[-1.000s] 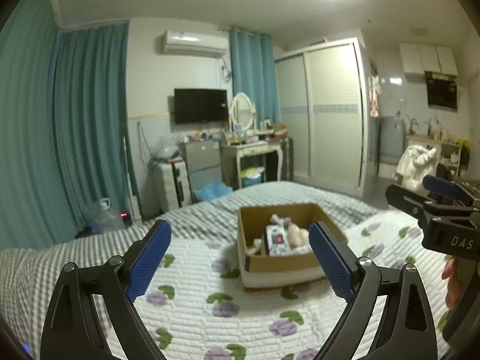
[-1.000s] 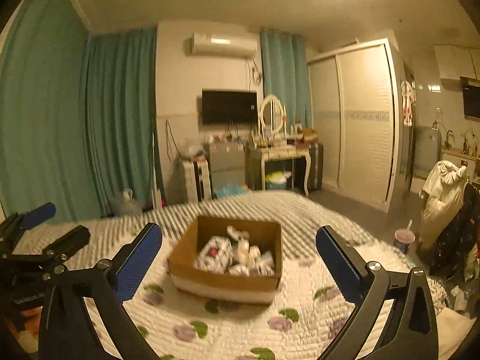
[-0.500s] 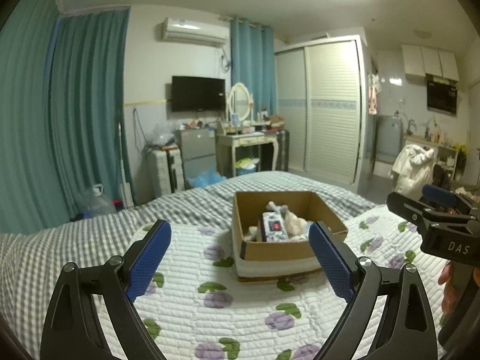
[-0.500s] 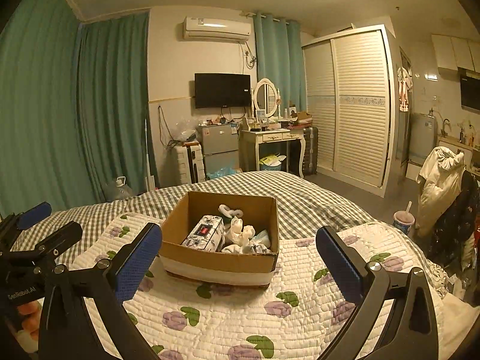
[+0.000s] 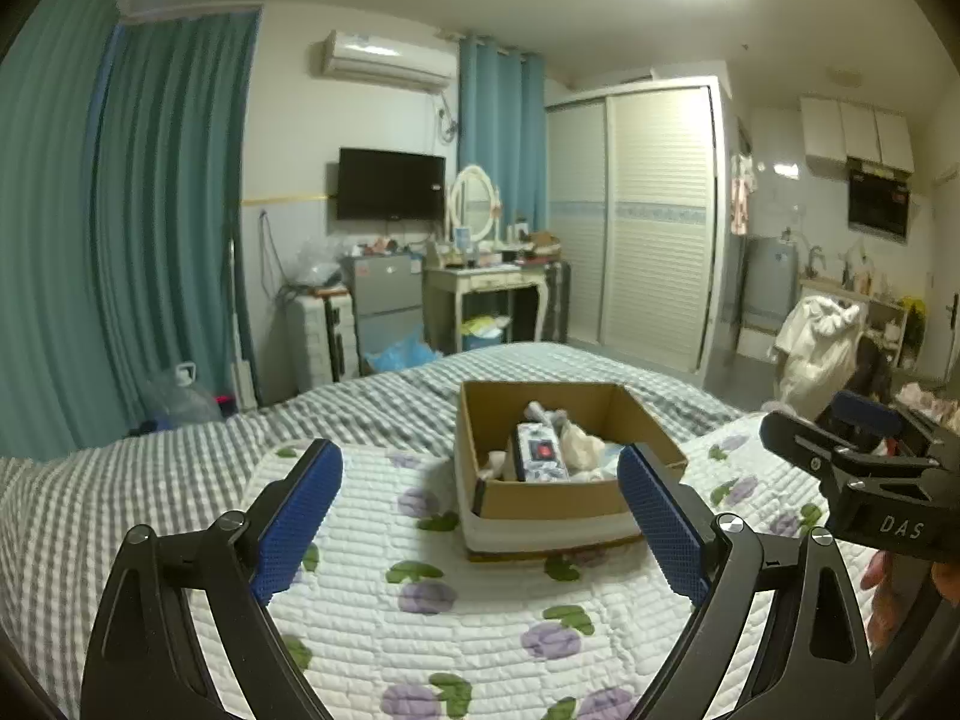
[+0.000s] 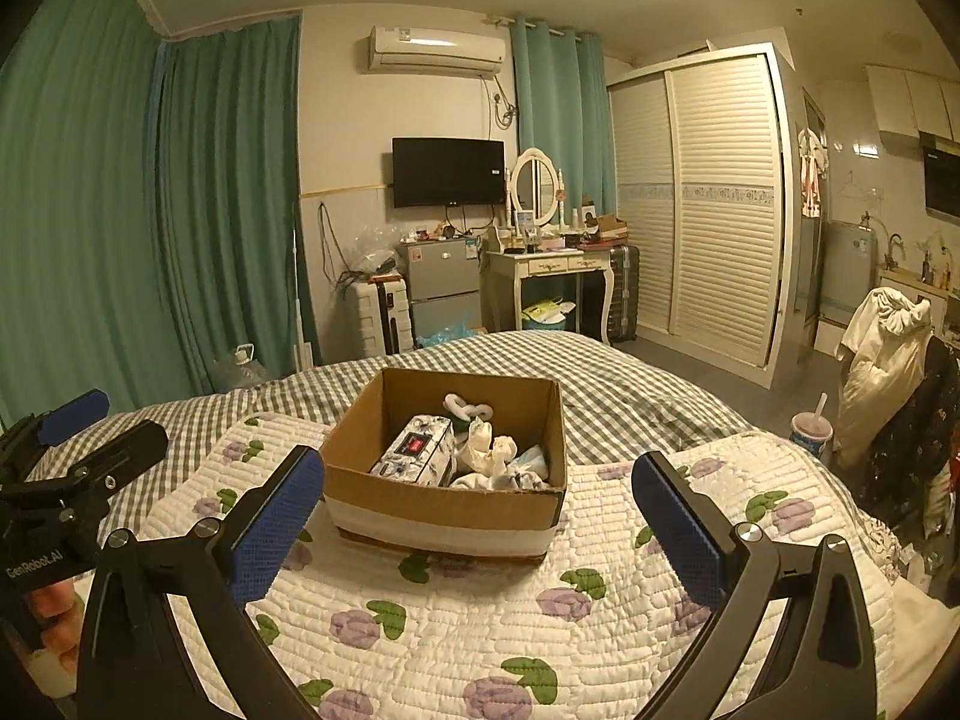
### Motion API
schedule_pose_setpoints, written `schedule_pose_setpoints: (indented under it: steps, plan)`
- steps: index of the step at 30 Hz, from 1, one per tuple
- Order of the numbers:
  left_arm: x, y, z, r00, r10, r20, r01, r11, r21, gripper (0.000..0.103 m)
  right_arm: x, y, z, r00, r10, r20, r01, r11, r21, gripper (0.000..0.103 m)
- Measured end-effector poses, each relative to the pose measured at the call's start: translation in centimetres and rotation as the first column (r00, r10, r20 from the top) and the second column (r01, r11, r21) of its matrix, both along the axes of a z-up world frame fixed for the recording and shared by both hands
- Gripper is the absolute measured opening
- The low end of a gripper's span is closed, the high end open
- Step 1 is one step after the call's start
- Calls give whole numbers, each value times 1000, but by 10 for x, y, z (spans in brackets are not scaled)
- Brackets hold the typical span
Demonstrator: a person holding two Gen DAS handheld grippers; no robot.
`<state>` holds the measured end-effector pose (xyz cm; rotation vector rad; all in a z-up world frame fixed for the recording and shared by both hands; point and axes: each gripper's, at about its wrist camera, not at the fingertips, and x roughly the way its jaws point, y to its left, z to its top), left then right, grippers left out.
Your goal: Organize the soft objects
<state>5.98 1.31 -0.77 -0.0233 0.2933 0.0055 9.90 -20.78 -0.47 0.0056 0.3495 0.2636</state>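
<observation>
Cardboard box (image 6: 444, 492) of soft objects (image 6: 498, 456) and a patterned pack (image 6: 414, 450): on floral quilt (image 6: 480, 630), on bed. Left gripper (image 5: 480, 516), right gripper (image 6: 477, 510): fingers spread wide, empty, short of box

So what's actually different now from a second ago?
Both tools have come forward and tipped down toward the cardboard box; it looks nearer in both views. The left tool and the right tool are open as before, holding nothing. The box and the soft things inside lie unmoved on the flowered quilt.
</observation>
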Motion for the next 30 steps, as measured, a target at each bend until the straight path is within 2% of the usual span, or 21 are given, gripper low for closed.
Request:
schedule_pose_setpoints:
  steps: [30]
  plan:
    - [-2,-1,-5,1000,-1,-8,1,1000,-4,95,2,7,-5,1000,9,-12,-9,1000,-6,103]
